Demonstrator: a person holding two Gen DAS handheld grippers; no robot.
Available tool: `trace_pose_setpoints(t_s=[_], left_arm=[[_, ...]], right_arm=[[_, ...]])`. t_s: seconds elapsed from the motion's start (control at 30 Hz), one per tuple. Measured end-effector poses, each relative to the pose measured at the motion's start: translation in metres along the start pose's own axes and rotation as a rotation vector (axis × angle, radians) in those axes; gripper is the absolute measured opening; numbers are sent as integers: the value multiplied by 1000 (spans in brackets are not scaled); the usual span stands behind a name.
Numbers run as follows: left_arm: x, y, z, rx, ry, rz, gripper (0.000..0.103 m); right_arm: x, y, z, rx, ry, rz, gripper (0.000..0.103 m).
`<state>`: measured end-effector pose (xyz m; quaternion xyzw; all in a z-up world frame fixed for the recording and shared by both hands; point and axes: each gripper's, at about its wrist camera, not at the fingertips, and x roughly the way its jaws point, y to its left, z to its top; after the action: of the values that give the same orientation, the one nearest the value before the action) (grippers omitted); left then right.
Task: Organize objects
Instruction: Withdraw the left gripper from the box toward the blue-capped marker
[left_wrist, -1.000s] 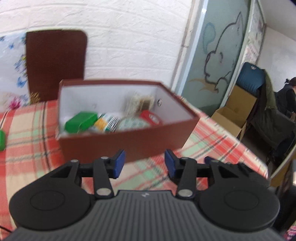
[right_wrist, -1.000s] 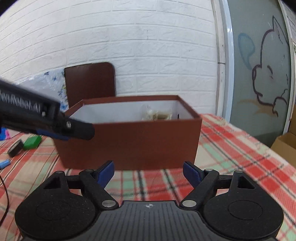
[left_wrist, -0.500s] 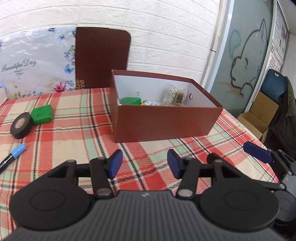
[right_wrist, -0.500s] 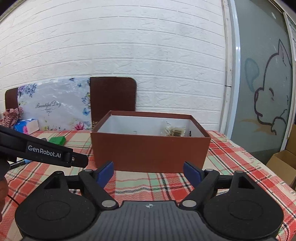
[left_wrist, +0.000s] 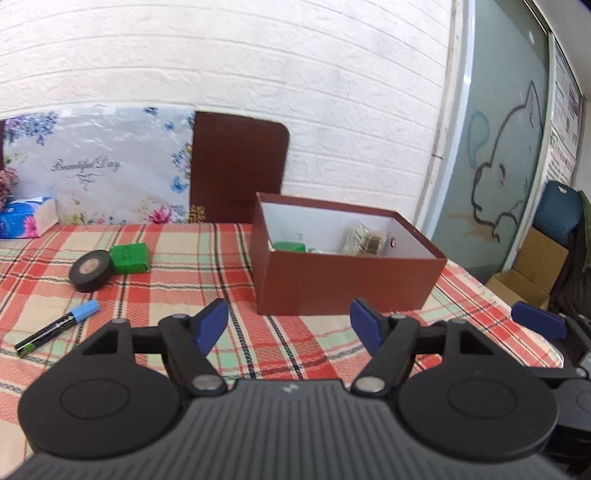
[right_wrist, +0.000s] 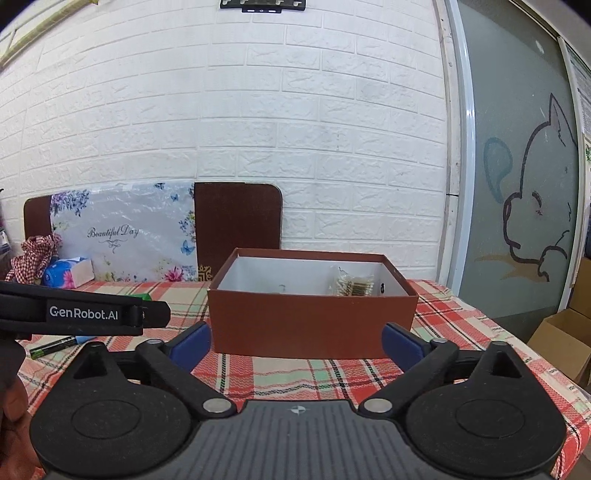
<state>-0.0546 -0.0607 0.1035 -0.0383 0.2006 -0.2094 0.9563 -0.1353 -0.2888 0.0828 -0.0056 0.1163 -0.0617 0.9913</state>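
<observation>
An open brown box (left_wrist: 343, 280) (right_wrist: 310, 325) stands on the plaid tablecloth and holds a green item (left_wrist: 290, 246) and a clear packet of sticks (left_wrist: 365, 240) (right_wrist: 352, 286). A black tape roll (left_wrist: 90, 270), a green box (left_wrist: 129, 258) and a blue-capped marker (left_wrist: 57, 328) (right_wrist: 55, 345) lie on the cloth to its left. My left gripper (left_wrist: 288, 326) is open and empty, above the cloth in front of the box. My right gripper (right_wrist: 295, 345) is open and empty, level with the box's near wall.
A floral board (left_wrist: 103, 166) and a brown board (left_wrist: 236, 166) lean on the brick wall behind. A tissue pack (left_wrist: 26, 221) sits far left. The table edge (left_wrist: 517, 321) drops off at the right, with cardboard boxes (left_wrist: 524, 273) on the floor.
Both grippers have pulled back and away from the box. My left gripper has swung left and opened wider, bringing the tape, green box and marker into view.
</observation>
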Motion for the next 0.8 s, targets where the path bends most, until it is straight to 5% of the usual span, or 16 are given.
trace_pose_setpoints(t_s=[0.3, 0.6, 0.8], left_arm=[[-26, 39, -2, -21, -10, 74, 84], [-24, 124, -50, -123, 77, 259, 83], [-24, 205, -53, -243, 92, 403, 79]], right_arm=[[-20, 19, -2, 112, -118, 10, 102], [18, 81, -18, -62, 66, 220, 98], [70, 141, -26, -191, 205, 427, 65]])
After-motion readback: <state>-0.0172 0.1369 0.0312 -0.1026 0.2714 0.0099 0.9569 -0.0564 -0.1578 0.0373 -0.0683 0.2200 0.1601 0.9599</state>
